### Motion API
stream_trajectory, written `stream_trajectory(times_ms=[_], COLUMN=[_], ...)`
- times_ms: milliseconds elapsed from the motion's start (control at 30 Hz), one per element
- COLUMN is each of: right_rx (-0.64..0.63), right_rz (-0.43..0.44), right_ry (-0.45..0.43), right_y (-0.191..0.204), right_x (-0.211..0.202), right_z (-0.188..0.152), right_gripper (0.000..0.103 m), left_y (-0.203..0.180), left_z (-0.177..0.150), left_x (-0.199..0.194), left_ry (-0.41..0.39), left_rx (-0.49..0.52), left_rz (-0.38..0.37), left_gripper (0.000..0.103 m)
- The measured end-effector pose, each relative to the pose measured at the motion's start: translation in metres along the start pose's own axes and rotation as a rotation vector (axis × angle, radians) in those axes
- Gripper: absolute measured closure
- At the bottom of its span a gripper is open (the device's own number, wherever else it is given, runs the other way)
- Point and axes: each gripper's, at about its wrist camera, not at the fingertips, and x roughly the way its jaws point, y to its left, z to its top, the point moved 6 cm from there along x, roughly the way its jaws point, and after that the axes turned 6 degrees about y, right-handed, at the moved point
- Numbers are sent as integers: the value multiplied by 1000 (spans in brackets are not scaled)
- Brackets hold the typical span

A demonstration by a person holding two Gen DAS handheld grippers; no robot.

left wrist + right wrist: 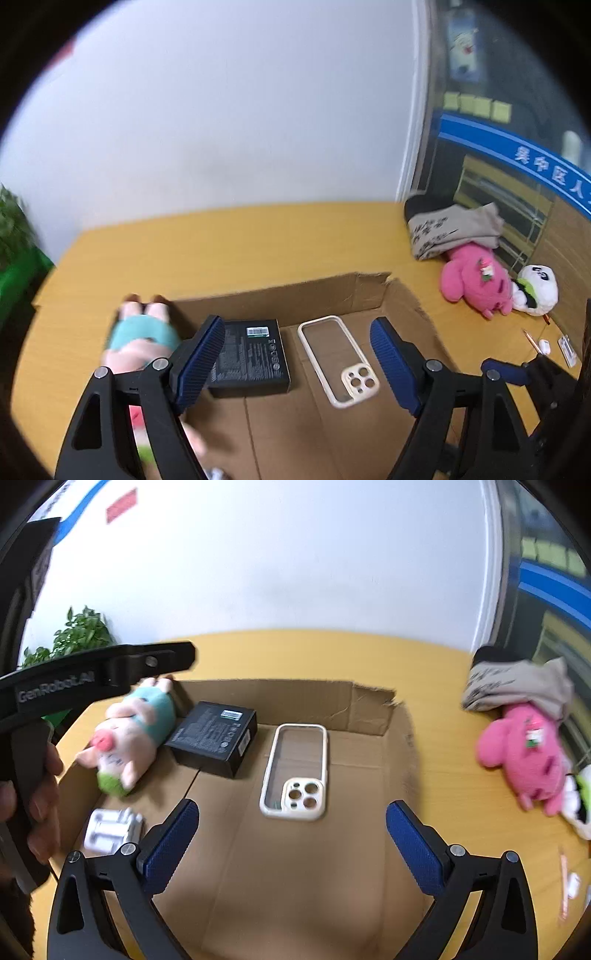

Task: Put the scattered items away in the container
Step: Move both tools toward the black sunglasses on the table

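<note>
An open cardboard box (295, 295) (295, 698) lies on the yellow table. Inside it are a black carton (251, 354) (214, 738), a cream phone case (338, 360) (295, 771), a pig plush in a teal shirt (140, 339) (129, 734) and a small white item (110, 829). My left gripper (297, 328) hangs open above the box with nothing between its blue pads. My right gripper (291, 806) is open too, over the box floor just short of the phone case, and holds nothing.
Outside the box at the right lie a pink plush (476, 284) (524, 753), a white and green plush (535, 291), a grey cloth (450, 229) (517, 686) and a pencil with small white bits (532, 341). A hand (44, 775) holds the left tool's handle. A plant (81, 635) stands at the back left.
</note>
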Motion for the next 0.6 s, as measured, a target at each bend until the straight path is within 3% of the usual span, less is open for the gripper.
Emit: stream_trajectory(times_ms=[133, 300, 400, 600], right_rx=[-4, 9, 12, 94], right_rz=[-25, -40, -22, -3], right_ry=[-34, -50, -33, 127], right_y=[8, 12, 8, -33], right_x=[-30, -53, -66, -58], right_z=[-23, -62, -97, -194], right_gripper=[0, 0, 0, 0], left_y=[-12, -21, -29, -51], left_z=[-21, -55, -86, -155], left_x=[-46, -77, -85, -72], left_ry=[-36, -38, 4, 151], left_rx=[-8, 16, 36, -7], left_rz=[-12, -4, -39, -199], left_gripper=[22, 22, 22, 22])
